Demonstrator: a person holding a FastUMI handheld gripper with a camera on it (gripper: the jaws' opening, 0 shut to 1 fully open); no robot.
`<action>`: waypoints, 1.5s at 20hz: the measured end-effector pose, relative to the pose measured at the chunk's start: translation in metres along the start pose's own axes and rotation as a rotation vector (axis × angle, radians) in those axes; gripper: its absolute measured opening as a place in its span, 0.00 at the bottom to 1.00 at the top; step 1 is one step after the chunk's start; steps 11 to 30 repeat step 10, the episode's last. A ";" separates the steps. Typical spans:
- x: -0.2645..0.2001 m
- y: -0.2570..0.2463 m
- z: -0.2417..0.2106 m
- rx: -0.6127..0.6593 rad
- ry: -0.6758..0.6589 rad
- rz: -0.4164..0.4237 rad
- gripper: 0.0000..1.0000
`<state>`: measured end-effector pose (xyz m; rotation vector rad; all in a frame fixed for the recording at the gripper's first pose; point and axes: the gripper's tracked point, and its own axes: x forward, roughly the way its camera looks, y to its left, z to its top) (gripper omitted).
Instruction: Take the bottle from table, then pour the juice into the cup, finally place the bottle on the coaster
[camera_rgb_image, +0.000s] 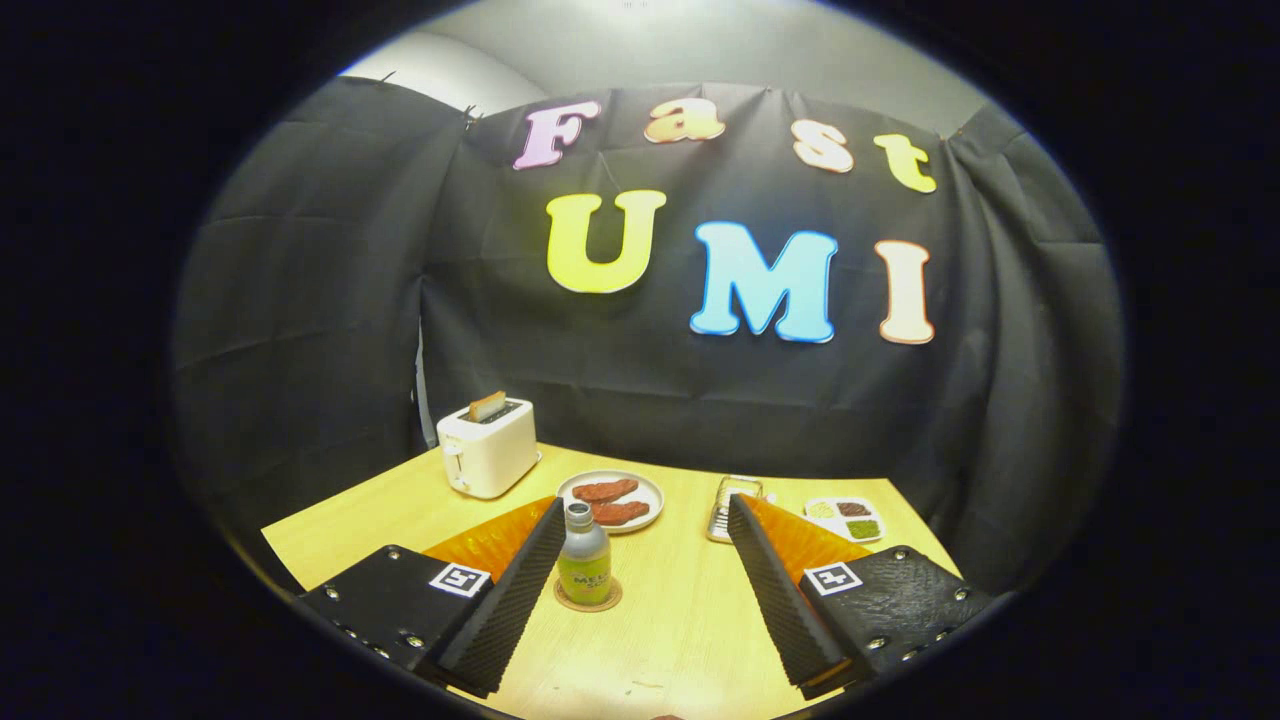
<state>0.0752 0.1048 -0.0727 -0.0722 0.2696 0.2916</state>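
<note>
Already the bottle stands upright on the coaster, between the fingers of the gripper, nearer the left one.

The gripper's fingers are spread wide, touching nothing; judging by this, backing straight away keeps the bottle standing. Beyond it on the surface sit a plate and toaster.

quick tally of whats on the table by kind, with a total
bottle: 1, upright on the coaster, between the open fingers of the gripper
coaster: 1
toaster: 1
plate: 1, with two reddish pieces
glass cup: 1
sectioned tray: 1
total: 6
</note>
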 end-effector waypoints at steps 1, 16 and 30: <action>-0.007 -0.004 0.006 0.008 -0.016 -0.011 0.99; -0.070 -0.044 0.045 0.047 -0.139 -0.169 0.99; -0.070 -0.044 0.045 0.047 -0.139 -0.169 0.99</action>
